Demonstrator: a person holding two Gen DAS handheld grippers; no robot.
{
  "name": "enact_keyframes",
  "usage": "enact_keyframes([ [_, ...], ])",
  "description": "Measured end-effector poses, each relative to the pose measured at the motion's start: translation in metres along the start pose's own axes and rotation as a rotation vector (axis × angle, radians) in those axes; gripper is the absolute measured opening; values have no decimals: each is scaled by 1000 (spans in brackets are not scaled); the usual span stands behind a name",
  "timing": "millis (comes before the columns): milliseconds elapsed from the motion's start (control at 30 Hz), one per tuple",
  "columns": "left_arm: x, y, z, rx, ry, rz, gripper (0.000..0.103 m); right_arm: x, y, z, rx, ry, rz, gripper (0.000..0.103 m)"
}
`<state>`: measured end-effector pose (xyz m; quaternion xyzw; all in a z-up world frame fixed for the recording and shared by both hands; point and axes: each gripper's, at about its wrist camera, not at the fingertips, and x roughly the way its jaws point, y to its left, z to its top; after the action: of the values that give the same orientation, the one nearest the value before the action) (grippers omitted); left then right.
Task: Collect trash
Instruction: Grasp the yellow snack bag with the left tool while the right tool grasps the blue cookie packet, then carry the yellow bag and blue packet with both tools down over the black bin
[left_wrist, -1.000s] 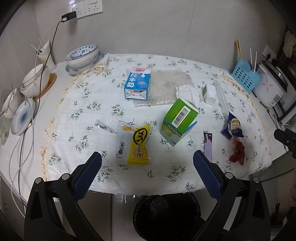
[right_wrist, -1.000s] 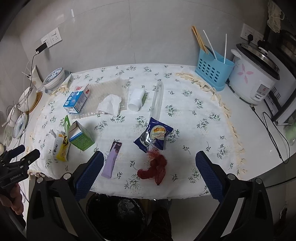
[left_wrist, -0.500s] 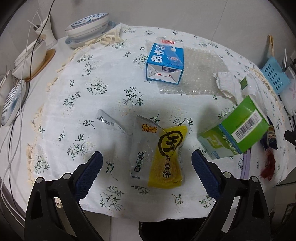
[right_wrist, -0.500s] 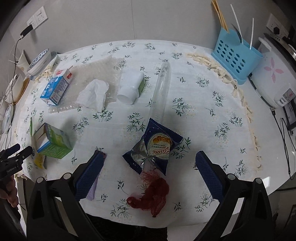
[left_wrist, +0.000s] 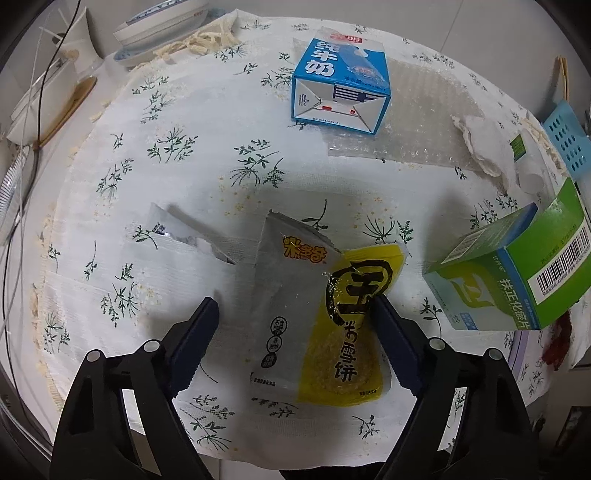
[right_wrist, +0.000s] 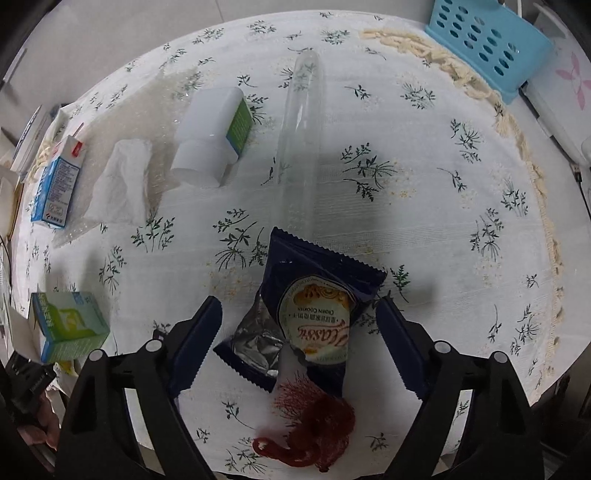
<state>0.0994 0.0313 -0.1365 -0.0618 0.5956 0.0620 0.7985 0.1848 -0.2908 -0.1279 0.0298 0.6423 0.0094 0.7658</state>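
- Step in hand, as judged: a double pick. Each tool is set nose-down over its own wrapper on the cloth-covered worktop (left_wrist: 192, 155); nothing is lifted yet.
- Left tool (left_wrist: 295, 317): jaws apart, and they have just been closing. The yellow rice-cracker packet (left_wrist: 332, 317) lies flat between them. The right-hand pad looks to be at the packet's edge; contact cannot be confirmed. The left-hand pad is clear of it.
- Right tool (right_wrist: 299, 317): jaws apart, also just closing. The dark blue cookie wrapper (right_wrist: 314, 306) lies between them, with no pad pressing on it.
- Red mesh net (right_wrist: 314, 424) lies just behind the blue wrapper, nearer the right tool's body, touching or overlapping it.
- Next move, as judged: jaws to be brought in until film is pinched. Both wrappers lie flat, so the cloth may be caught or the film may slip out.
- Seen only in the left view: a small silver sachet (left_wrist: 184, 232) ahead and left of the tool, and the blue milk carton's (left_wrist: 340, 96) base, far ahead.
- Seen only in the right view: clear plastic tube (right_wrist: 301, 147) straight ahead, white bottle (right_wrist: 212, 136) ahead-left, blue basket (right_wrist: 487, 40) far ahead-right.
- Green box (left_wrist: 517, 280) is in both views: right of the left tool, left of the right tool.
- Bin: not identifiable in either view.
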Motion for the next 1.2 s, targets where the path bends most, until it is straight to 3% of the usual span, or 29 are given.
enact_keyframes([
  [233, -4, -10, -1, 24, 25, 12, 59, 9, 1, 4, 51, 38, 15, 54],
  [433, -2, -19, 4, 21, 43, 17, 46, 15, 2, 8, 95, 42, 21, 44],
  [667, -5, -23, 9, 13, 51, -1, 34, 20, -6, 13, 132, 47, 58, 42],
  [1200, -37, -8, 2, -18, -20, -41, 33, -26, -3, -4, 101, -21, 90, 42],
])
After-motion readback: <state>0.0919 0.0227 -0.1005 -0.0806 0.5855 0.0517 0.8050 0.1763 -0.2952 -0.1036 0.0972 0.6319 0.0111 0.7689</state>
